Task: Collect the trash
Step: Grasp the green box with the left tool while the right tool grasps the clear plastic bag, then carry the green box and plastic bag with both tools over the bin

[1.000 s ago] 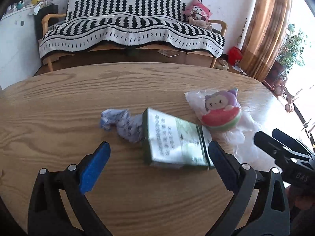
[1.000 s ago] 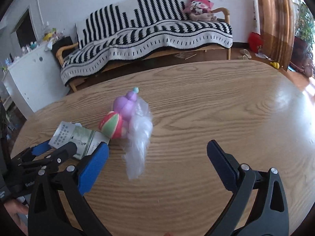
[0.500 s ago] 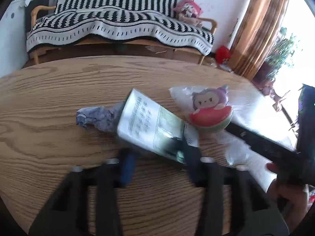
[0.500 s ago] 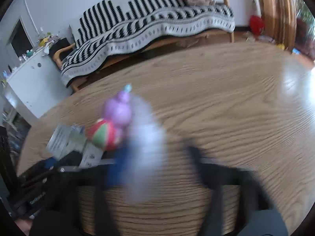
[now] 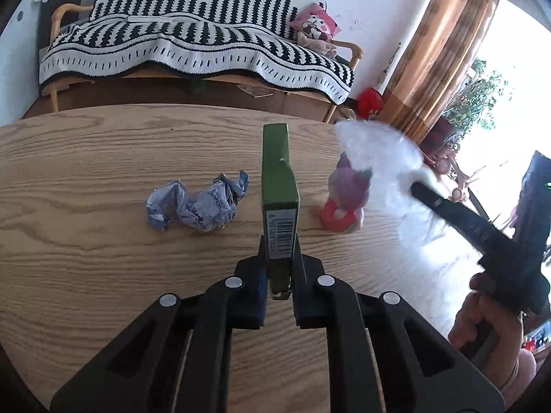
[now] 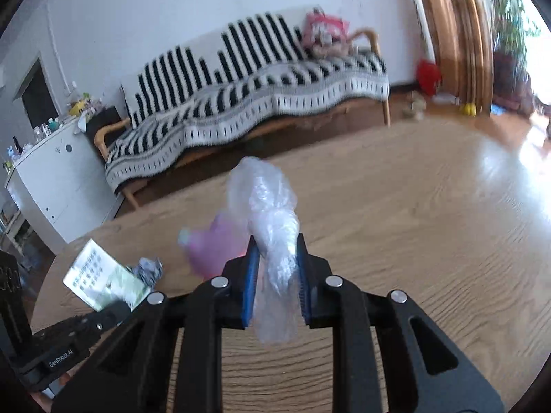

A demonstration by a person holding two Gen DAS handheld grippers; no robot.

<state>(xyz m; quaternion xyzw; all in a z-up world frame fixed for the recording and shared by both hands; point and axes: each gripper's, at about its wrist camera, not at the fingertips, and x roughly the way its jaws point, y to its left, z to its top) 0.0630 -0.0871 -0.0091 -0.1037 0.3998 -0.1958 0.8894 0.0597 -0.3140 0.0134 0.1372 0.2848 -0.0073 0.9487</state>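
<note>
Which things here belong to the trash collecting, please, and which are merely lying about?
Job:
- flat green cardboard box, in left gripper
- clear crinkled plastic bag, in right gripper
- crumpled blue-grey paper wad

Lying about:
- purple-and-red squishy toy
- striped sofa
- pink plush

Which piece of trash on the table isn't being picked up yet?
The crumpled bluish paper wad. It lies untouched on the table, while the green box and clear plastic bag are each clamped in a gripper.
</note>
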